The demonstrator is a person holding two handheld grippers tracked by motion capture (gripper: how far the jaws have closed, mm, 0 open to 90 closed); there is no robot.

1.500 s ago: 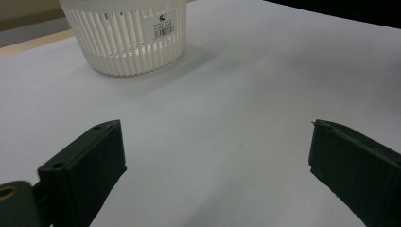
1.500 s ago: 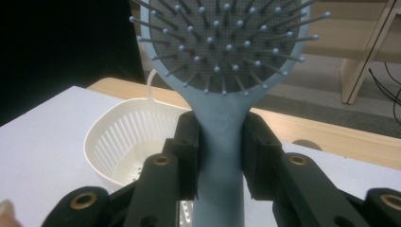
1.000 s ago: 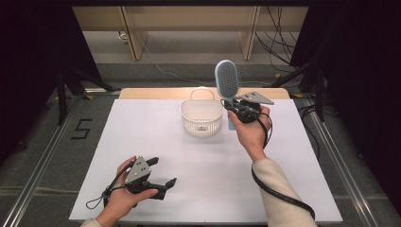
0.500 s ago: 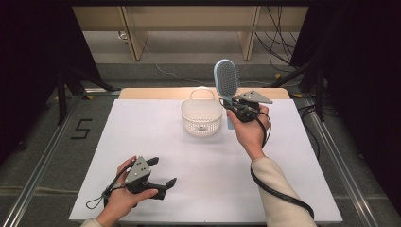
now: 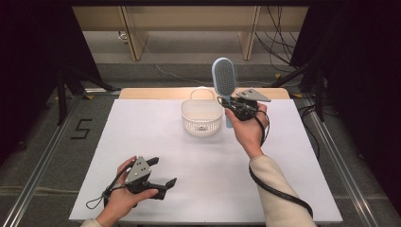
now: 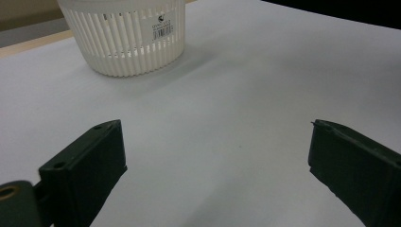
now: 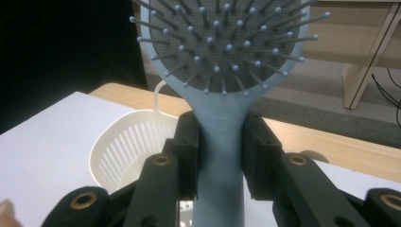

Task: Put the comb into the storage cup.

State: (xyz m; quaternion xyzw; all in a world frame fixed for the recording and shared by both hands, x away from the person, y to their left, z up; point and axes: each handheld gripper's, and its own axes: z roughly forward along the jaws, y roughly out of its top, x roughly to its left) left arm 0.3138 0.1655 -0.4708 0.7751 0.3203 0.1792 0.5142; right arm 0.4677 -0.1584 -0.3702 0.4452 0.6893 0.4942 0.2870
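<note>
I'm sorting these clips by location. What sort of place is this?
Probably a lab or studio recording station, not a home: a white-topped table walled by black curtains, loose cables on the floor behind, and a "5" marked on the floor beside it.

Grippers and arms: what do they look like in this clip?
Both the left gripper and right gripper are black, with flat blocky jaws, a grey three-cornered plate on top and a trailing black cable. Brass-coloured rivets show on the linkages. The right forearm wears a cream sleeve.
</note>
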